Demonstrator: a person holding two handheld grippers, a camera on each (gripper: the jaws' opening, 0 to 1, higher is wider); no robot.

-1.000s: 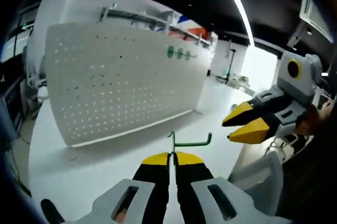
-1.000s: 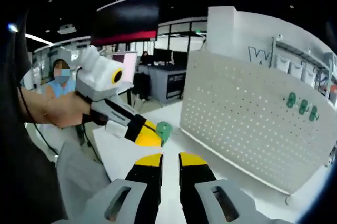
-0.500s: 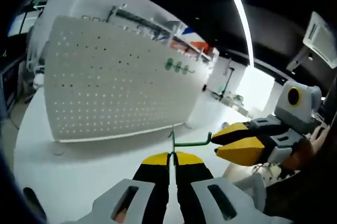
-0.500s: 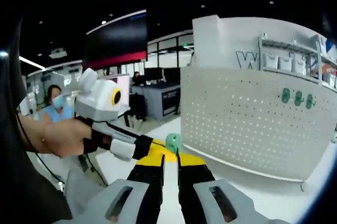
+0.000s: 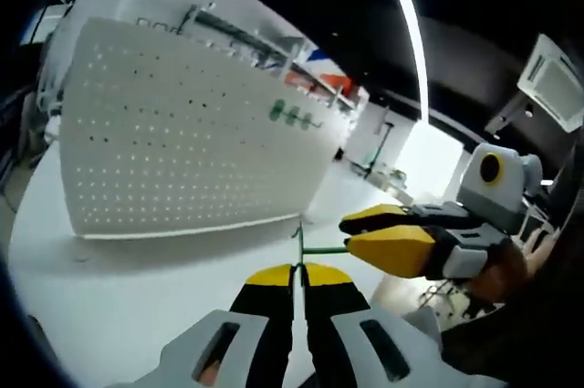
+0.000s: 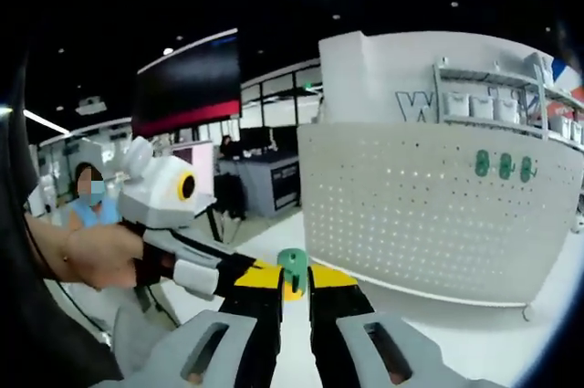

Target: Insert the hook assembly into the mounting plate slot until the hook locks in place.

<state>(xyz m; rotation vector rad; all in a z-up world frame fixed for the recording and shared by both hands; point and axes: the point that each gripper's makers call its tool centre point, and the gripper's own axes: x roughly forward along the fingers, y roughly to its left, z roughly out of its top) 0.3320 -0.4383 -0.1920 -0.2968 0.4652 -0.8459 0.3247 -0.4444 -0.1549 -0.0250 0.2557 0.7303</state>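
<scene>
The hook point(image 5: 321, 248), a thin green wire w/ a green tip end, sits clear of the table, pinched at its upright stem by your left gripper point(image 5: 298, 271), jaws shut tight on it. Its long arm runs out sideways toward your right gripper point(image 5: 374, 235), not toward the pegboard point(image 5: 182, 151). In the left gripper view the right gripper's yellow jaws sit over the far end of that arm, nearly together w/ a slim gap; can't tell if they've actually bitten the wire. In the right gripper view the green tip point(image 6: 292, 267) stands just between the right gripper's point(image 6: 294, 280) own jaws, at their tips, w/ the left gripper point(image 6: 239, 277) coming in from the left, touching or nearly so. So the left is the one carrying it. The pegboard stands upright on the white table point(image 5: 137, 297), well apart ahead of both, three green hooks point(image 6: 500, 165) already hung near its top corner. My read: you need to turn the hook's end to face the board before pushing in.
</scene>
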